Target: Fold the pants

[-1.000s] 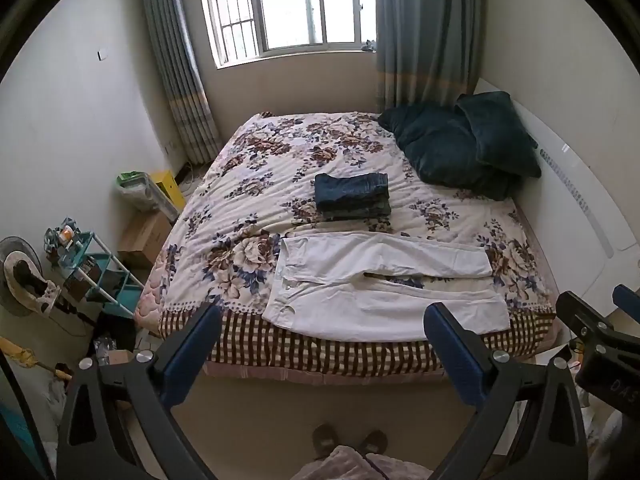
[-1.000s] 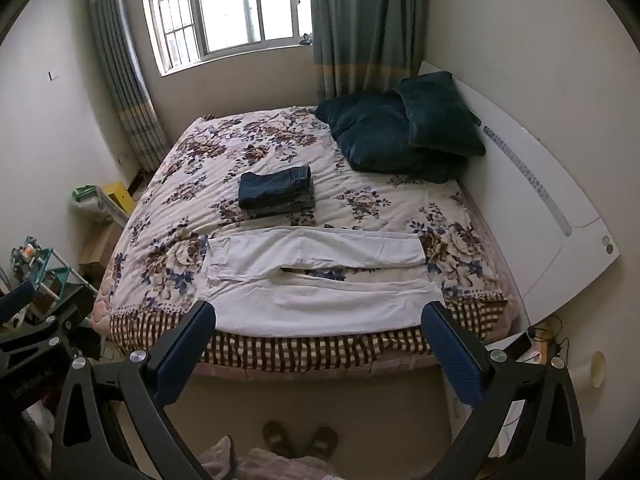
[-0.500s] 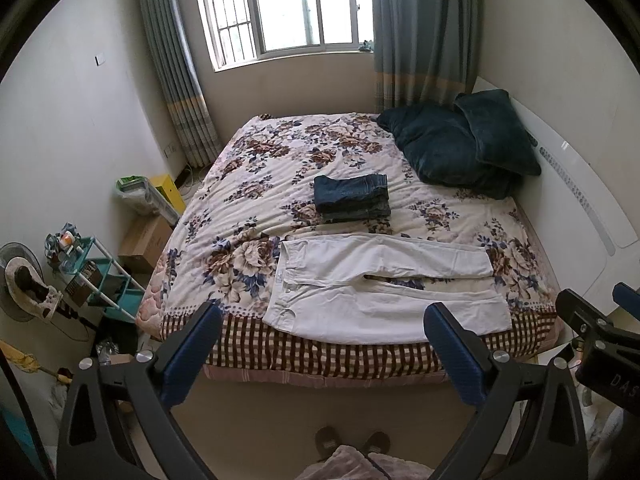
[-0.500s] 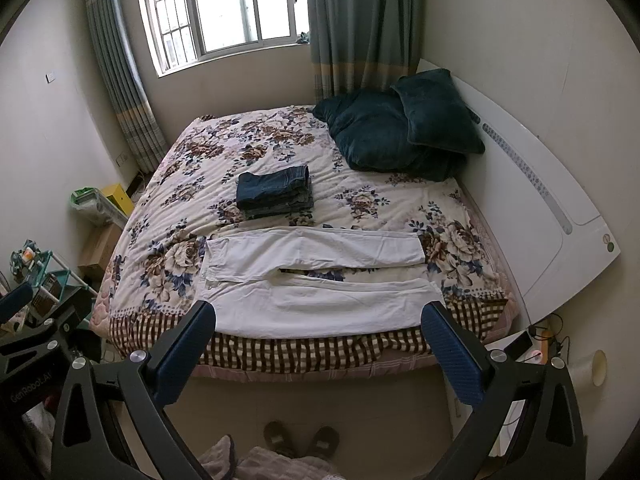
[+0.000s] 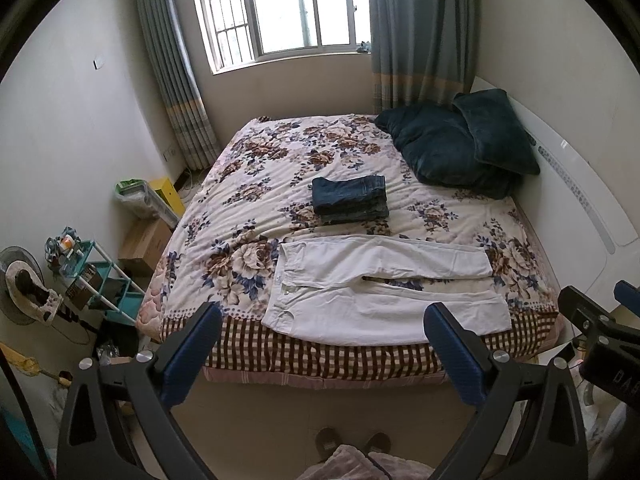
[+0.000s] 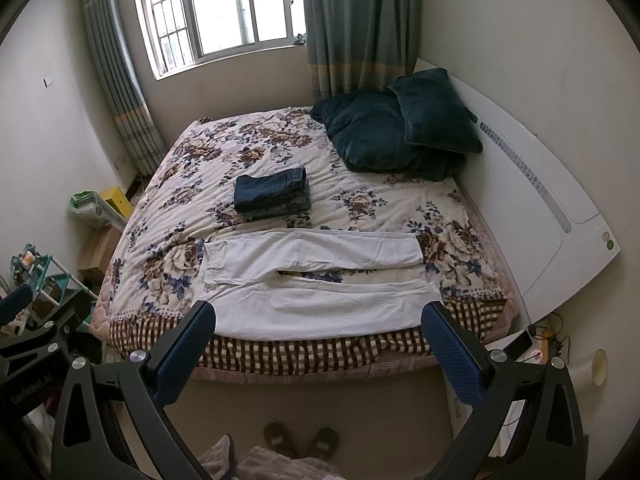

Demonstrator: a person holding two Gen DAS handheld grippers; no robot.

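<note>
White pants (image 5: 380,286) (image 6: 312,280) lie flat near the front edge of the bed, waistband to the left, both legs stretched right with a narrow gap between them. A folded stack of dark blue jeans (image 5: 350,199) (image 6: 274,194) sits behind them in the middle of the bed. My left gripper (image 5: 322,326) is open, held in the air well short of the bed. My right gripper (image 6: 320,322) is open too, equally far back and holding nothing. Each gripper shows at the edge of the other's view.
The floral quilt (image 5: 288,160) covers the bed, with dark teal pillows (image 5: 460,148) at the right by the white headboard (image 6: 560,208). A teal rack (image 5: 100,284), a fan and boxes crowd the floor at left. A person's slippers (image 6: 302,436) stand on the floor below me.
Both grippers have drifted slightly; the bed and pants sit a little lower and closer in view. Nothing was grasped.
</note>
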